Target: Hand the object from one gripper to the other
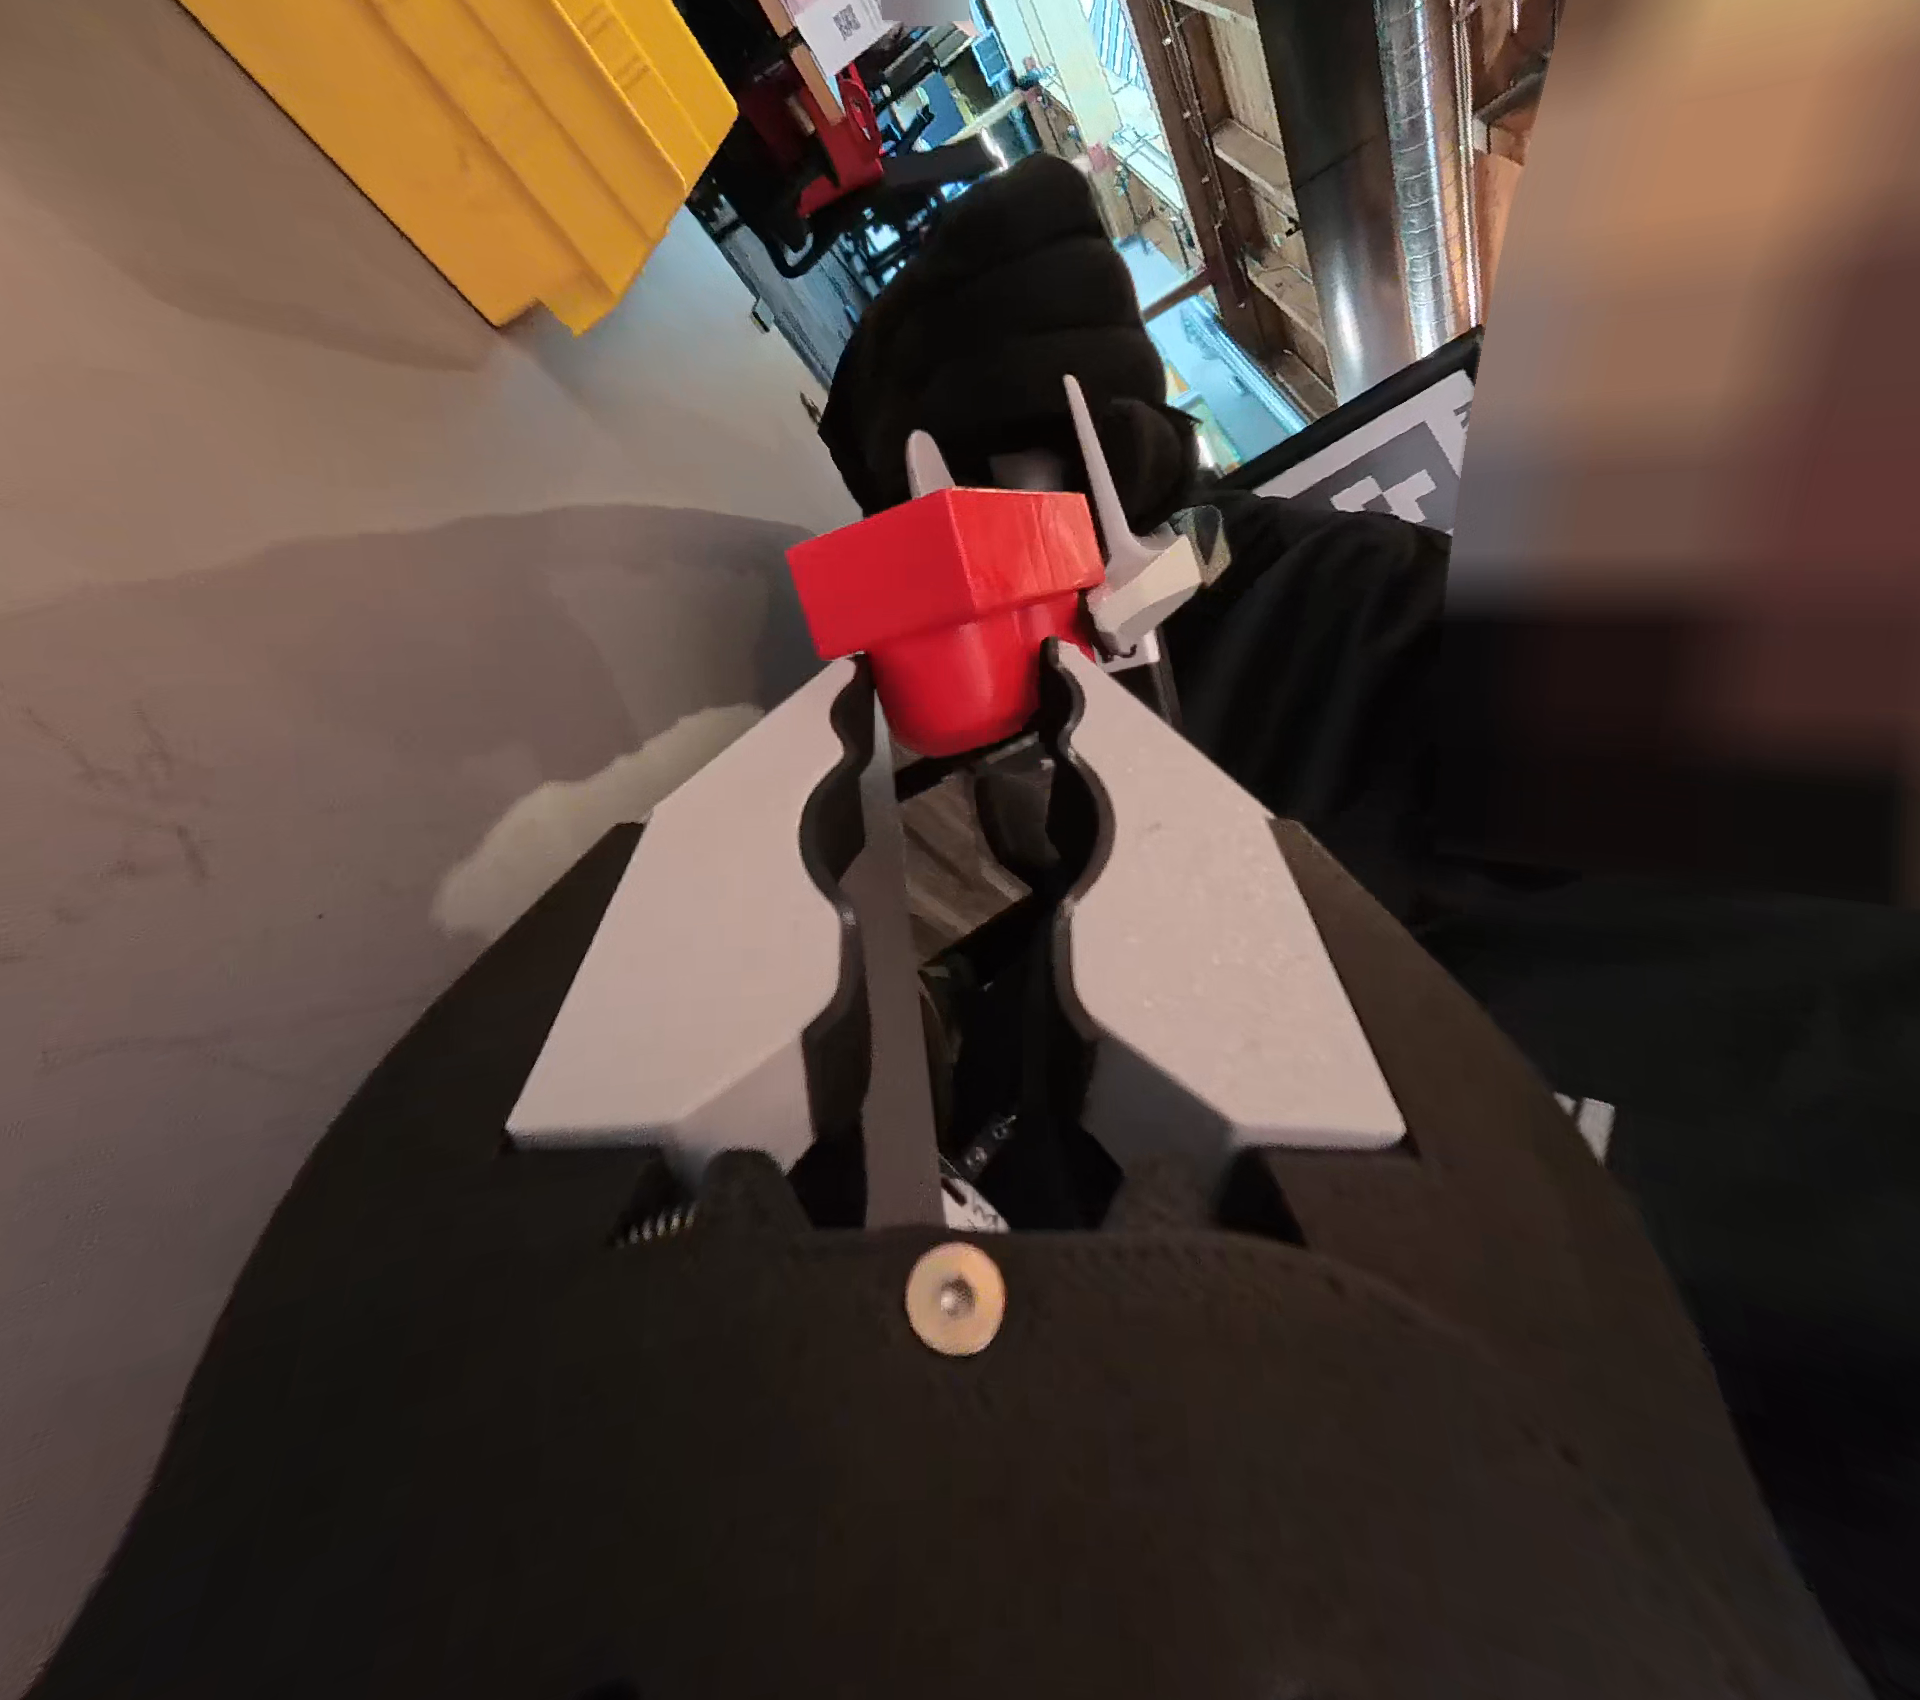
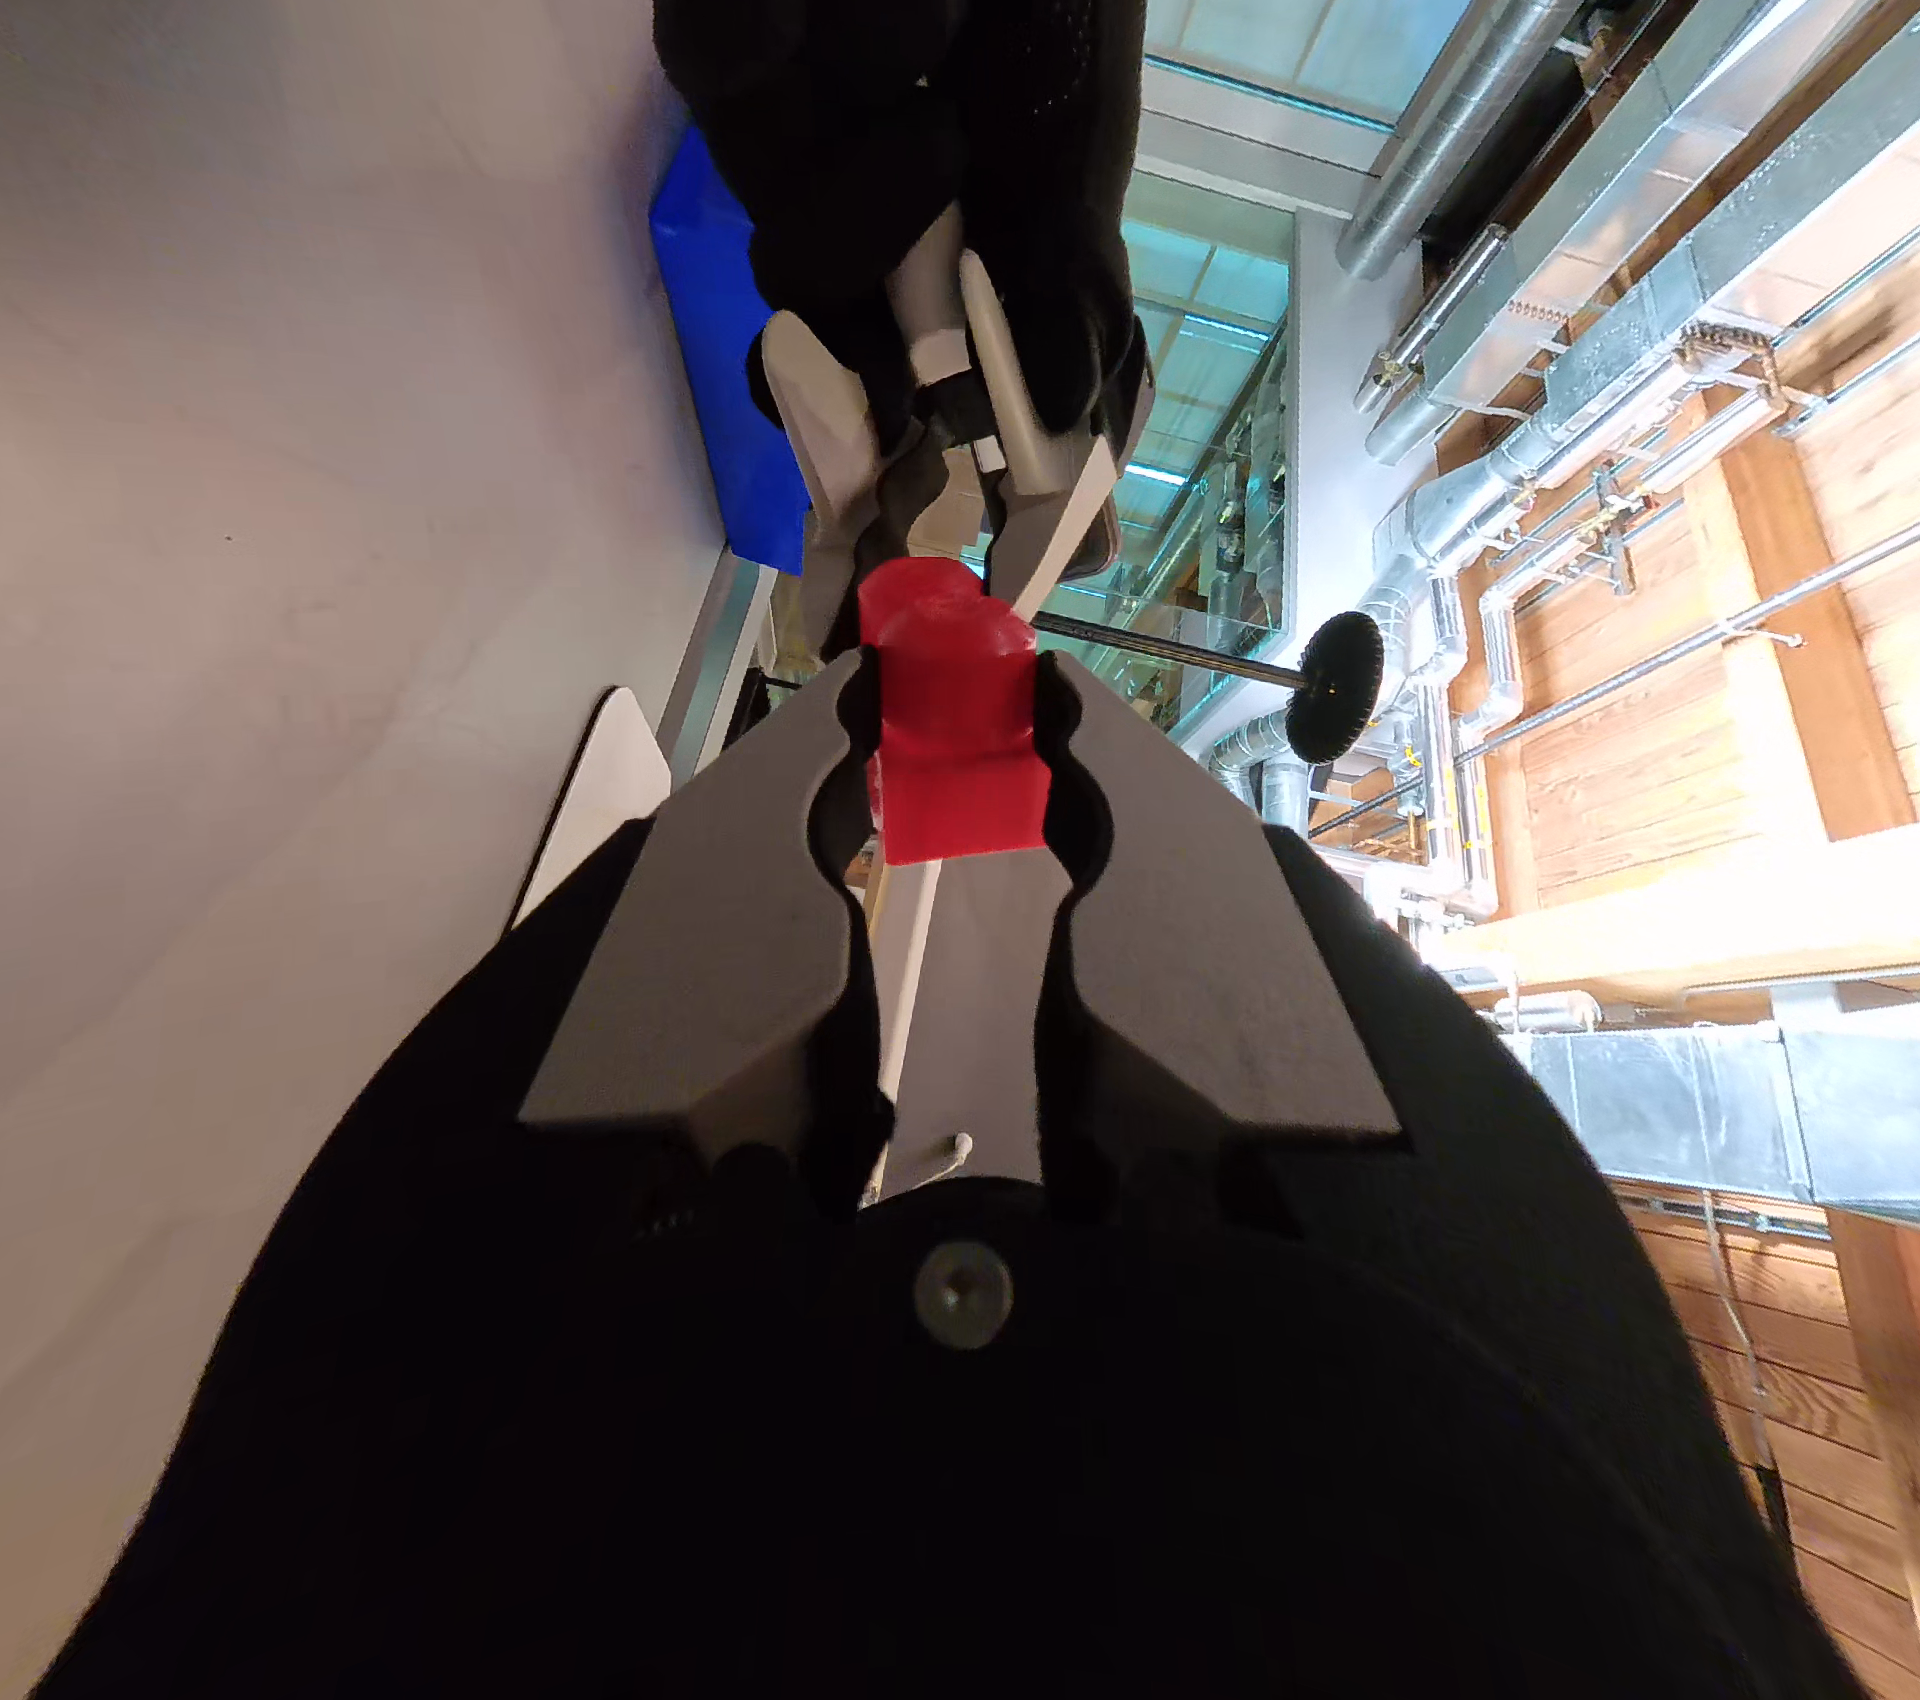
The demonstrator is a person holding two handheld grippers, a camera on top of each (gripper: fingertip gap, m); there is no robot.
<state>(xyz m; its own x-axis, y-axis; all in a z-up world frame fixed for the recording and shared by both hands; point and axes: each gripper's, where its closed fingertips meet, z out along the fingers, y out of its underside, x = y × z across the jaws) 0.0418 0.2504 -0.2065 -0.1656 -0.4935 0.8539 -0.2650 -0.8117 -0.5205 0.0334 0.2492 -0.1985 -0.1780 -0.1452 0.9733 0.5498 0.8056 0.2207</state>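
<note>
The red block (image 1: 951, 611), a square head on a round stem, hangs in mid-air between both tools, the left gripper (image 1: 951, 674) clamped on its round stem and the right gripper (image 2: 951, 694) clamped on it from the opposite side.

Matt red plastic block (image 1: 940, 601), black knit cloth glove (image 2: 914, 40).

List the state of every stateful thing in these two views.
red object: held in the air between both grippers.
left gripper: shut on the round end.
right gripper: shut on the red object.
yellow bin: resting on the table.
</note>
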